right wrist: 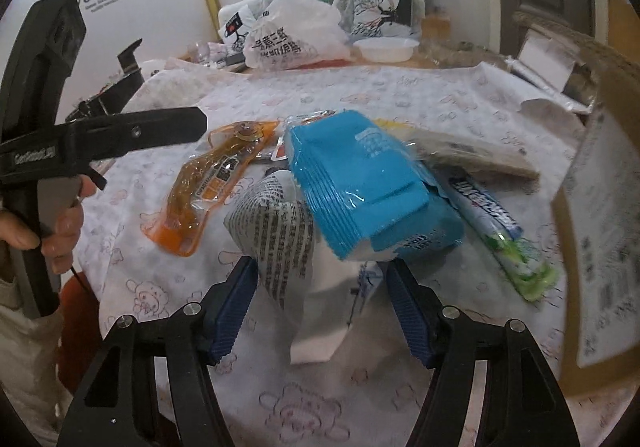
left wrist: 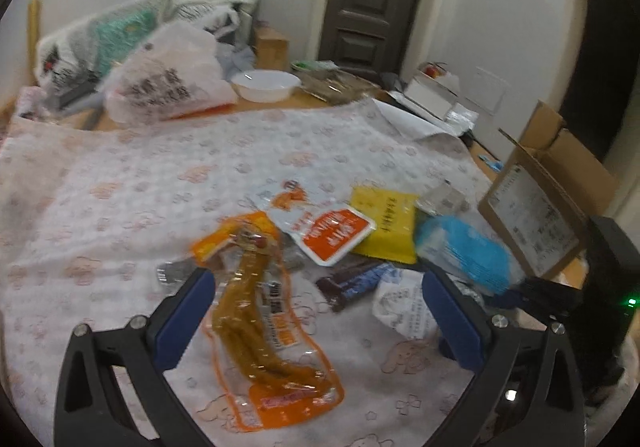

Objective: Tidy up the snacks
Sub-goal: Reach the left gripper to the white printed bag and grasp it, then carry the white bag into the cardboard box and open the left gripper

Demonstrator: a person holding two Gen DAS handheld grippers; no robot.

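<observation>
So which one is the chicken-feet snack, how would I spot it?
Look at the pink-patterned tablecloth and the snack pile by the cardboard box. Nearest the pile's left edge lies the long orange packet: clear plastic showing brownish pieces inside, unlike the blue pack or yellow packet.

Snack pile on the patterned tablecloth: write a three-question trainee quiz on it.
1. True or false: the long orange sausage packet lies between the left gripper fingers.
2. Which packet rests on the white printed pouch? A yellow B bright blue C green
3. What stands at the table's right edge?

Key: 1 true. 2 B, the bright blue packet. 3 the open brown cardboard box.
</observation>
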